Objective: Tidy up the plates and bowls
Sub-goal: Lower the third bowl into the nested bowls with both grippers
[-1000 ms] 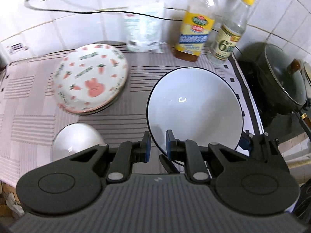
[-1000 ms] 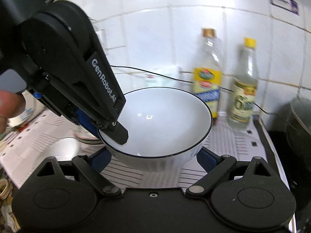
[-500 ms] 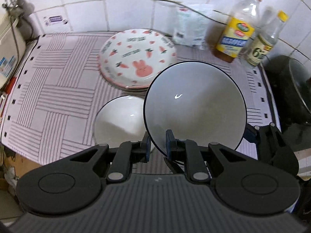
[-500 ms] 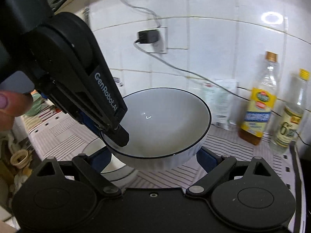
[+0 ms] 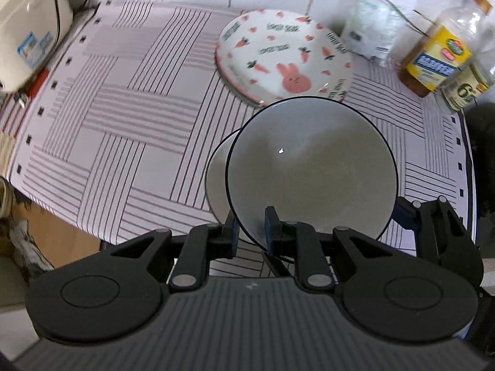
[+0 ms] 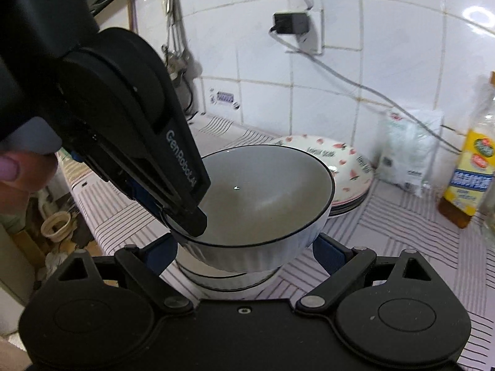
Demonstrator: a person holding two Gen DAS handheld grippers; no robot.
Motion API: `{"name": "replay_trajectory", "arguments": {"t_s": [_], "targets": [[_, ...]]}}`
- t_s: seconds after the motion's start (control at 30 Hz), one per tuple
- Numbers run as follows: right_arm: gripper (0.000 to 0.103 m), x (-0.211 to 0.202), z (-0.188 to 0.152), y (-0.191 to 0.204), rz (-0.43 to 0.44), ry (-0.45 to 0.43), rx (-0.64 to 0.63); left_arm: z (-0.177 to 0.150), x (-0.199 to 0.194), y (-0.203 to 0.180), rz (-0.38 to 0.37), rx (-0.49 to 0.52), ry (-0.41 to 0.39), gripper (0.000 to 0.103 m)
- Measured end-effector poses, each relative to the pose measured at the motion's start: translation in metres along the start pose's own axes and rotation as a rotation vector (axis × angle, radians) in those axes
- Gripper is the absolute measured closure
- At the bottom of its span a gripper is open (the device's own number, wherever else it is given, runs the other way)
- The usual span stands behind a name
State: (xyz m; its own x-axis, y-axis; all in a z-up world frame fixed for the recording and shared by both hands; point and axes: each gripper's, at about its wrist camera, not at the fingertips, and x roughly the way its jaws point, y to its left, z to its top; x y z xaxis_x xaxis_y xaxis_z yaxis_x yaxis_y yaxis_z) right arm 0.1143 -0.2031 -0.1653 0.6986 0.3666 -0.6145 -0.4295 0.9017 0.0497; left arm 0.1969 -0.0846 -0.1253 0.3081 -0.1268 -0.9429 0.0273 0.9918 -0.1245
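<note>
A white bowl with a black rim [image 5: 312, 167] [image 6: 266, 198] is held just above a second white bowl [image 5: 218, 176] [image 6: 229, 278] that stands on the striped mat. My left gripper [image 5: 250, 232] is shut on the held bowl's near rim. My right gripper [image 6: 244, 247] spans the same bowl's outer wall, its blue pads against both sides. A stack of carrot-and-rabbit plates [image 5: 284, 58] [image 6: 349, 167] lies behind the bowls.
An oil bottle [image 5: 439, 58] [image 6: 470, 173], a second bottle [image 5: 464, 86] and a white bag [image 5: 368, 34] [image 6: 408, 151] stand at the back right by the tiled wall. A white appliance [image 5: 27, 27] stands at the far left. The mat's front edge [image 5: 74, 222] drops off.
Both grippers have carried the black-rimmed bowl left, from beside the bottles to over the second white bowl, and lowered it close to that bowl.
</note>
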Motion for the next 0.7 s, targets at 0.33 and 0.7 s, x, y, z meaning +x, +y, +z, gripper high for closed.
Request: {"name": "replay_trajectory", "arguments": {"t_s": [0.33,0.7], "targets": [[0.006,0.02,0.001,0.015,0.002,0.069,-0.099,0.001,0.02,0.019,-0.01,-0.049,0.051,0.086],[0.006,0.04,0.004,0.029,-0.085,0.148,-0.19,0.005,0.029,0.014,0.017,-0.028,0.075,0.08]]}}
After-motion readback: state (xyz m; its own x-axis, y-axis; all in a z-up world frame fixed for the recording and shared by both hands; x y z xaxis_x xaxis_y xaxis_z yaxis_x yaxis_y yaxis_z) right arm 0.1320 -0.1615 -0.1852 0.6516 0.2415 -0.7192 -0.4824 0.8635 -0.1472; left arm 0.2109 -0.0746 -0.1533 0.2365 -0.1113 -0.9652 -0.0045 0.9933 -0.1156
